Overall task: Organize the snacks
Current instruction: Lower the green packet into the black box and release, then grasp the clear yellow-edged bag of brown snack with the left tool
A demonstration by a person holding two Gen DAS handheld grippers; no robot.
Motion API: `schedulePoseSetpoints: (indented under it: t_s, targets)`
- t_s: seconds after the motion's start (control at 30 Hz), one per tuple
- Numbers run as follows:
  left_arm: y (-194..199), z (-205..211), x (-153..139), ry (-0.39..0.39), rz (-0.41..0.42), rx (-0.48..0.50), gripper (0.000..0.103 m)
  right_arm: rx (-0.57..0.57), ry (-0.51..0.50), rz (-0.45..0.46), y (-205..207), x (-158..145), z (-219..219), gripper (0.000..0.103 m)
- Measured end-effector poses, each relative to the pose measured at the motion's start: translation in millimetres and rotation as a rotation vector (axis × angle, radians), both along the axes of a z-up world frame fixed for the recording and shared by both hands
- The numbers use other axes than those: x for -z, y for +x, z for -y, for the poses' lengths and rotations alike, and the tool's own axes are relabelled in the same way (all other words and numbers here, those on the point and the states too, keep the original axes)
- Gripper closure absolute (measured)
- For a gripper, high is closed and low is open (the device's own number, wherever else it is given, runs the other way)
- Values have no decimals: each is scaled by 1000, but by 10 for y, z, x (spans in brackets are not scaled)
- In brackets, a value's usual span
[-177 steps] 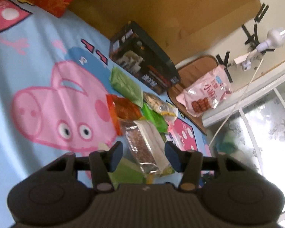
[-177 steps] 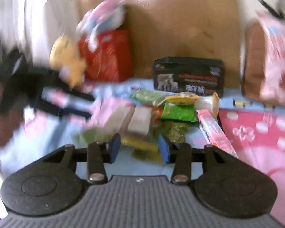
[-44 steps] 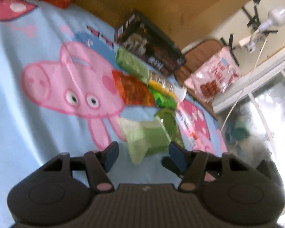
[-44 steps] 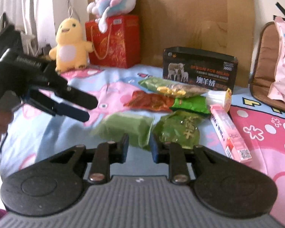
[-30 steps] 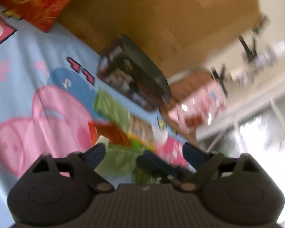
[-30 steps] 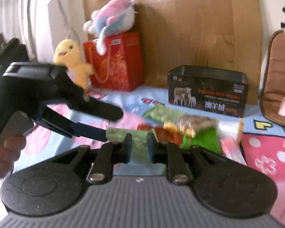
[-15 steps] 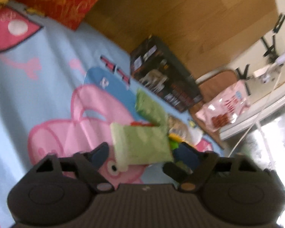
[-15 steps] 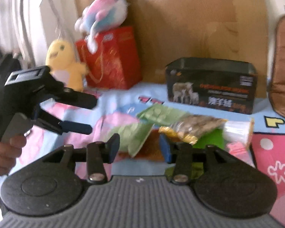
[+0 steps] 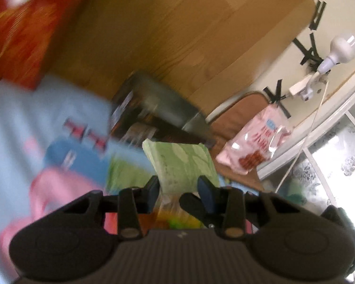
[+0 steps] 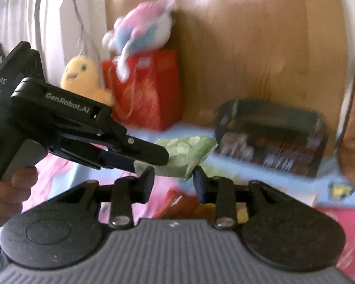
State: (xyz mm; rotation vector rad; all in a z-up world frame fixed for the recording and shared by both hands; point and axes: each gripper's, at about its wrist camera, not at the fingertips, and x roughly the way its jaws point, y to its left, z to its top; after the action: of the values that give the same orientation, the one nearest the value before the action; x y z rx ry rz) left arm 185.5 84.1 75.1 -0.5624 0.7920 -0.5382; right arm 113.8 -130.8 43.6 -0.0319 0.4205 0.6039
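Observation:
My left gripper (image 9: 178, 190) is shut on a light green snack packet (image 9: 181, 163) and holds it up in the air near the open black box (image 9: 153, 116). In the right wrist view the left gripper (image 10: 139, 158) comes in from the left with the green packet (image 10: 184, 153) in its jaws. My right gripper (image 10: 174, 182) is open and empty just below the packet; its dark tip shows in the left wrist view (image 9: 191, 203). Other snack packets lie blurred on the blue cartoon blanket (image 9: 35, 118) below both grippers.
A red gift bag (image 10: 149, 92), a yellow plush chick (image 10: 82, 75) and a pink-blue plush (image 10: 142, 33) stand at the back left by the wooden headboard (image 9: 177, 35). A pink snack bag (image 9: 255, 146) leans on a brown cushion (image 9: 243, 104) at the right.
The green packet passed from my right gripper to my left, which closed on it and lifted it toward the black box. My right gripper opened and stays just below the packet.

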Motion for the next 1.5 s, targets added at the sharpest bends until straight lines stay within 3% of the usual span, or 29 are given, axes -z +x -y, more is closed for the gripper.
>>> schedulePoseSetpoints:
  t_s: [0.2, 0.27, 0.33, 0.4, 0.63, 0.77, 0.9, 1.0, 1.27, 1.47, 1.5]
  targets:
    - [806, 367, -157, 50, 41, 14, 63, 74, 4, -10, 778, -258, 222, 64]
    - [1021, 467, -94, 82, 30, 2, 56, 86, 10, -46, 1066, -250, 271, 62]
    - [1122, 505, -17, 112, 13, -17, 54, 109, 17, -100, 1341, -180, 322, 60]
    - [1051, 456, 47, 78, 17, 5, 53, 144, 28, -154, 1477, -108, 403, 56]
    - [443, 278, 339, -4, -84, 97, 52, 99, 137, -295, 1138, 165, 880, 56]
    - [92, 262, 561, -138, -179, 106, 51, 76, 92, -367, 1109, 313, 854, 55]
    - [26, 340, 783, -171, -244, 75, 55, 9, 65, -456, 1148, 397, 686, 60]
    - [-109, 252, 803, -117, -224, 7, 56, -16, 94, -469, 887, 295, 700, 66]
    - [-656, -234, 805, -124, -226, -20, 53, -182, 133, -465, -132, 335, 500, 66]
    - [-864, -413, 683, -72, -168, -69, 42, -131, 52, -330, -601, 365, 470, 64]
    - [-868, -417, 680, -64, -167, -77, 42, -129, 26, -305, -644, 366, 473, 60]
